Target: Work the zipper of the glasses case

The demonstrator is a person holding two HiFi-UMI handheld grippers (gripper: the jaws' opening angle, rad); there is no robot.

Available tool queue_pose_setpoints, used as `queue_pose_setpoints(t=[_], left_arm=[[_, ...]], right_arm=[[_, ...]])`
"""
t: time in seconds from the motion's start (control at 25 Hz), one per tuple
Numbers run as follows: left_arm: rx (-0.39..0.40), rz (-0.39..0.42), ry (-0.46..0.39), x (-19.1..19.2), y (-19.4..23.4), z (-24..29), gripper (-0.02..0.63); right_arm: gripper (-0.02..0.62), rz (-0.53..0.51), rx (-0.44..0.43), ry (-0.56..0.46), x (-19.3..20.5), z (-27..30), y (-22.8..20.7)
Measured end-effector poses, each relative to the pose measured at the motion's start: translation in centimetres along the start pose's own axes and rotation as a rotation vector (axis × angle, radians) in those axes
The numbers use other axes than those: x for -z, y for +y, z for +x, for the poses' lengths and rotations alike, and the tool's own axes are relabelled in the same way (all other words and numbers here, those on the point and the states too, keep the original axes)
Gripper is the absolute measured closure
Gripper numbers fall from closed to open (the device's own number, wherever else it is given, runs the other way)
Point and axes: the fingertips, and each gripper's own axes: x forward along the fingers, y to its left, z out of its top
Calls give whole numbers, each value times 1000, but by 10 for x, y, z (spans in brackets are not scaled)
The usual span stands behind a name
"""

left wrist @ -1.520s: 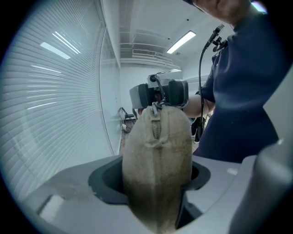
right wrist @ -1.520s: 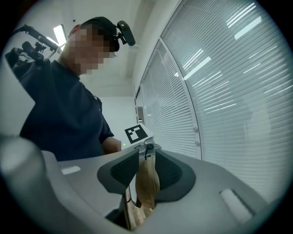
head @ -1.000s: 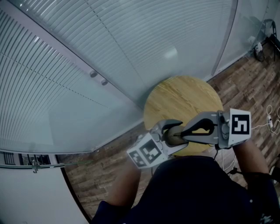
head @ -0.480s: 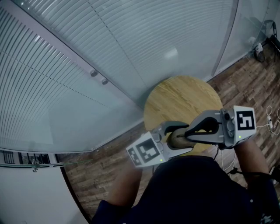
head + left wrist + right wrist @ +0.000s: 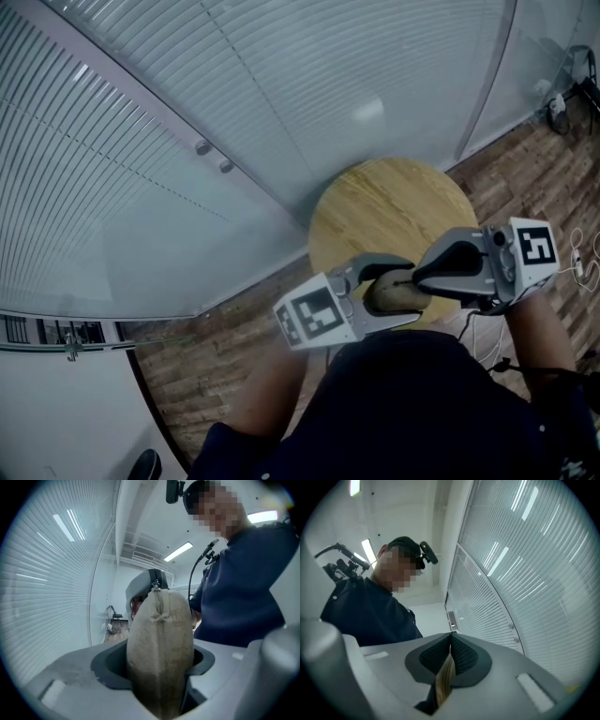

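Observation:
A tan fabric glasses case (image 5: 392, 294) is held in the air in front of the person's chest. My left gripper (image 5: 382, 292) is shut on its body. In the left gripper view the case (image 5: 159, 658) fills the gap between the jaws, with its zipper seam facing the camera. My right gripper (image 5: 419, 277) meets the case's end from the right and shows as a grey shape (image 5: 143, 581) behind the case top. Its jaws are shut on a thin tan zipper tab (image 5: 445, 681), pinched between the dark ribbed pads (image 5: 461, 656).
A round wooden table (image 5: 394, 202) stands below and beyond the grippers. A glass wall with blinds (image 5: 187, 141) runs across the left and the back. Wood floor with cables (image 5: 581, 253) lies at the right. The person's dark sleeves fill the bottom of the head view.
Both grippers and the case have drifted a little up and to the right in the head view. The right gripper has tilted. Both grips are unchanged.

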Motion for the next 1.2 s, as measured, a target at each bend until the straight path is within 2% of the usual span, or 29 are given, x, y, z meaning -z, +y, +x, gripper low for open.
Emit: queue_pose_setpoints(t=[0.2,0.52,0.68,0.88,1.2], left_arm=[[-8,-97,-128,-18,3,-14,305],[70,-191,-375,-54,17,-23,305],[99,-237,-479,-57,29,-22,304],[179,-351,-635,-65,33,-34,304],[203,-389,-745,-86,33,-60,304]], right_arm=[[580,20,26,-73,-12,-16,-3],[581,18,19,-203,-35,-34,-8],[581,-43,36,-169,-29,-36,-9],[581,-23,47,-188,-28,-32,-17],[581,-41,32,-200,-37,-21,-7]])
